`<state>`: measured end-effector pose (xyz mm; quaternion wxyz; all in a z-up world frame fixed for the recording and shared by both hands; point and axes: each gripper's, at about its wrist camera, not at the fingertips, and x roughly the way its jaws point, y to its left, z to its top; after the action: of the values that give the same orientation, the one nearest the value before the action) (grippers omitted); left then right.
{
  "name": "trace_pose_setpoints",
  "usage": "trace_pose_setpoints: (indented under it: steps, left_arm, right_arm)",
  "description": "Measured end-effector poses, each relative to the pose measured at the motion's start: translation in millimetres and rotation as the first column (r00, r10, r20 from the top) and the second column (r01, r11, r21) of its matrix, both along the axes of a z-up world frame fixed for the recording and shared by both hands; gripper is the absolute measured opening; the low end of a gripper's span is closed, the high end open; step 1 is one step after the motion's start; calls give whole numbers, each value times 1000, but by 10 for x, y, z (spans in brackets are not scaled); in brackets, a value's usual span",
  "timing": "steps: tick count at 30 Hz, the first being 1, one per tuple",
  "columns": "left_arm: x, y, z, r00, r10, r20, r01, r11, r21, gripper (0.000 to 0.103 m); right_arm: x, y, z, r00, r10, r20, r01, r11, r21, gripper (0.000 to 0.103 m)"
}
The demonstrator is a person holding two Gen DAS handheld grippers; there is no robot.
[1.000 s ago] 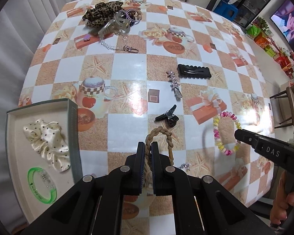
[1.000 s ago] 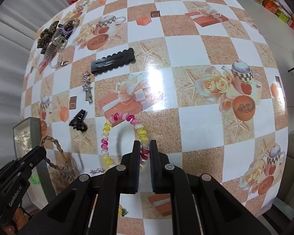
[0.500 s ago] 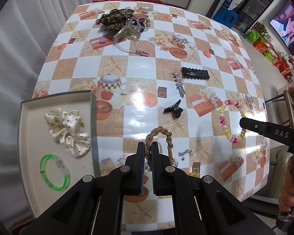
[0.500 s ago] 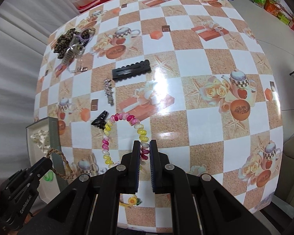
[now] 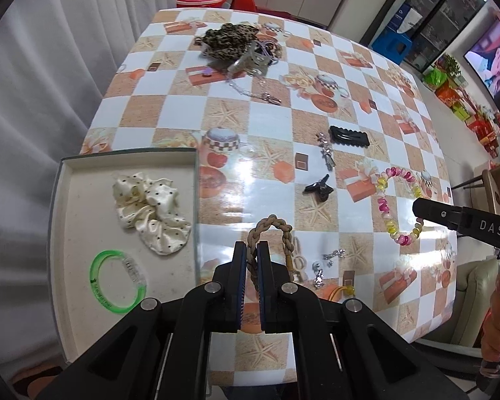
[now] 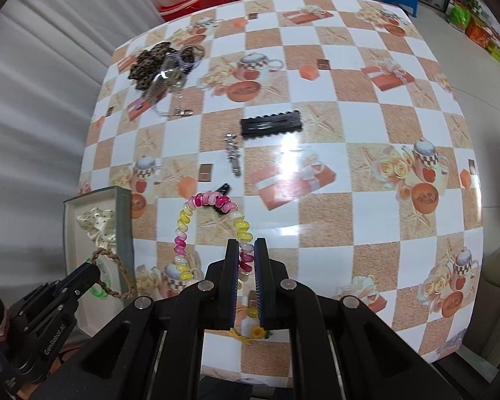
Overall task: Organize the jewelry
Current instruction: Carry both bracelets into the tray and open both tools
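My left gripper point(image 5: 251, 250) is shut on a brown braided bracelet point(image 5: 272, 225), which hangs above the table's near edge, just right of the tray point(image 5: 195, 200). That tray holds a cream dotted scrunchie point(image 5: 150, 208) and a green bangle point(image 5: 118, 280). My right gripper point(image 6: 246, 248) is shut on a pink, yellow and white spiral bead bracelet point(image 6: 183, 230), lifted off the checked tablecloth. In the right wrist view the left gripper point(image 6: 86, 271) with the braided bracelet point(image 6: 116, 266) sits beside the tray point(image 6: 121, 220). The right gripper point(image 5: 420, 206) shows at the right edge of the left wrist view.
On the cloth lie a black toothed hair clip point(image 5: 348, 136), a silver charm point(image 5: 326, 151), a small black claw clip point(image 5: 318, 188), small silver pieces point(image 5: 331, 255) and a yellow flower cord point(image 6: 251, 333). A leopard scrunchie pile point(image 5: 231, 41) with a chain point(image 5: 250, 91) sits far back. White curtain hangs left.
Both grippers have risen with their bracelets, so the table looks smaller. The left one has shifted toward the tray, which now shows more fully.
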<state>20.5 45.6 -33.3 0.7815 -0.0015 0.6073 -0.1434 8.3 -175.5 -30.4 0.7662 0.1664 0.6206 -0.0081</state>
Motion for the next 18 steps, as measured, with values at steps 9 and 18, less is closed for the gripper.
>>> trace_pose_setpoints:
  steps: [9,18]
  left_arm:
    - [-65,330,41,998,63,16,-63,998,-12,11]
    - [-208,808,12,986,167,15,-167,986,-5,11]
  right_arm:
    - [50,351,142,997,71,22,-71,997,-2,9]
    - [102,804,219,985,168,38,-168,986,7,9]
